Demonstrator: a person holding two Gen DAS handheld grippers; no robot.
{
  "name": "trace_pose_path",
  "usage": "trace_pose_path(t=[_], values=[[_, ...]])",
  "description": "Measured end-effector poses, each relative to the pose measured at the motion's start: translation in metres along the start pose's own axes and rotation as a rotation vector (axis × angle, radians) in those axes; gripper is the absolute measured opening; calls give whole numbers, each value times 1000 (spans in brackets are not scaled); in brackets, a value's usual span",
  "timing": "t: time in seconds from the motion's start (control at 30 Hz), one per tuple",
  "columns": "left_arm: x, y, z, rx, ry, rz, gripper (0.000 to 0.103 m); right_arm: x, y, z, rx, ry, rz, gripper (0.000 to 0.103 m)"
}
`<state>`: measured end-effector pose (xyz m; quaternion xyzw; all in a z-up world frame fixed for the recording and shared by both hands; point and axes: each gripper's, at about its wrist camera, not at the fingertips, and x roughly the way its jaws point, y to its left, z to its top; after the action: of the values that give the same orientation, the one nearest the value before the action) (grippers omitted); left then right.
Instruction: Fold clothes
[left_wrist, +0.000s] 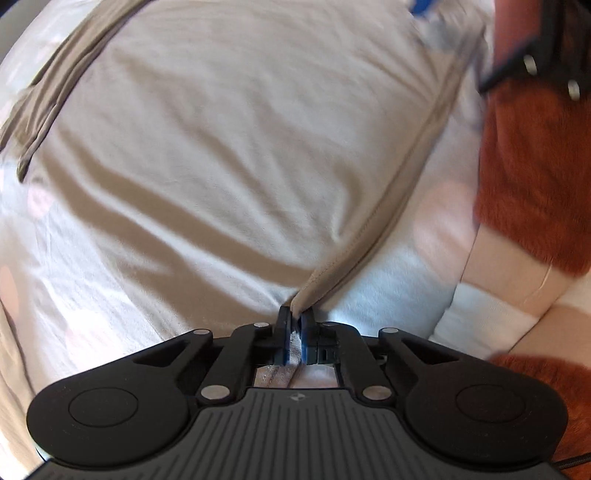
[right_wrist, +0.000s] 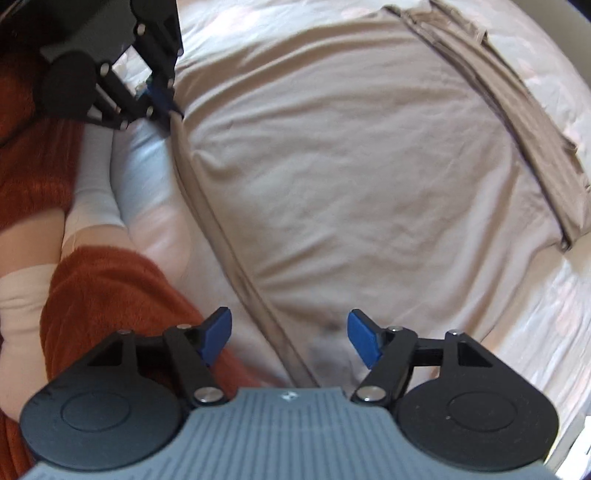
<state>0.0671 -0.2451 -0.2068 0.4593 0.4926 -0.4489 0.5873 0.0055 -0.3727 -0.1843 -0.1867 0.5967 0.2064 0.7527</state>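
Note:
A beige garment (left_wrist: 229, 140) lies spread flat on a white bed sheet (left_wrist: 391, 280), its folded sleeve (left_wrist: 48, 99) along the far edge. My left gripper (left_wrist: 294, 318) is shut on the garment's hem corner; it also shows in the right wrist view (right_wrist: 162, 99), pinching that corner. My right gripper (right_wrist: 290, 334) is open and empty, its blue pads (right_wrist: 364, 339) hovering over the garment's (right_wrist: 351, 166) hem edge (right_wrist: 236, 266) near its other corner. The right gripper shows blurred at the top right of the left wrist view (left_wrist: 424, 5).
A rust-red fleece (right_wrist: 110, 295) and the person's white-socked legs (right_wrist: 92, 192) lie along the bed's near side. In the left wrist view the fleece (left_wrist: 532, 166) is at the right. The sheet (right_wrist: 535, 332) has faint pink spots.

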Motion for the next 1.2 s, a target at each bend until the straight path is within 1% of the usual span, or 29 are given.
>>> trace_pose_path(t=[0.1,0.17,0.27,0.33,0.4,0.5,0.57,0.6,0.63,0.77,0.83,0.87,0.9,0.93,1.0,1.07,1.13,1.2], values=[[-10,12,-4,-82,-54,-54,3,6,1,1,34,-25,37,72],[-15,21,-6,-137,-86,-90,3,13,9,5,5,-14,36,72],[-22,29,-10,-197,-118,-127,3,25,17,15,-27,26,-1,72],[-25,33,-17,-212,-127,-130,3,34,16,17,-16,62,-37,71],[-26,39,-23,-228,-132,-129,3,33,12,13,-6,72,-67,69],[-23,53,-27,-273,-130,-122,3,28,2,4,13,84,-87,58],[-23,58,-28,-303,-126,-116,3,25,-4,-1,21,94,-100,57],[-20,62,-29,-316,-124,-112,3,25,-6,-3,22,99,-108,54],[-15,68,-29,-327,-123,-108,3,25,-7,-5,14,104,-118,48],[-8,80,-31,-352,-121,-94,3,21,-9,-13,-6,102,-139,37],[-5,84,-31,-360,-122,-86,3,19,-10,-18,-7,95,-153,22],[-4,86,-30,-364,-122,-82,3,17,-10,-20,-7,87,-165,17],[1,85,-23,-369,-125,-76,3,15,-10,-23,-4,74,-177,10],[4,86,-20,-376,-132,-68,3,13,-11,-26,11,54,-185,5],[2,88,-21,-395,-152,-44,3,6,-17,-32,65,2,-200,5],[-1,91,-22,-413,-172,-17,3,-1,-25,-35,128,-47,-243,5],[3,91,-18,-419,-169,-12,3,-3,-30,-36,169,-68,-267,6],[7,88,-10,-410,-150,-6,3,1,-27,-34,164,-57,-283,6]])
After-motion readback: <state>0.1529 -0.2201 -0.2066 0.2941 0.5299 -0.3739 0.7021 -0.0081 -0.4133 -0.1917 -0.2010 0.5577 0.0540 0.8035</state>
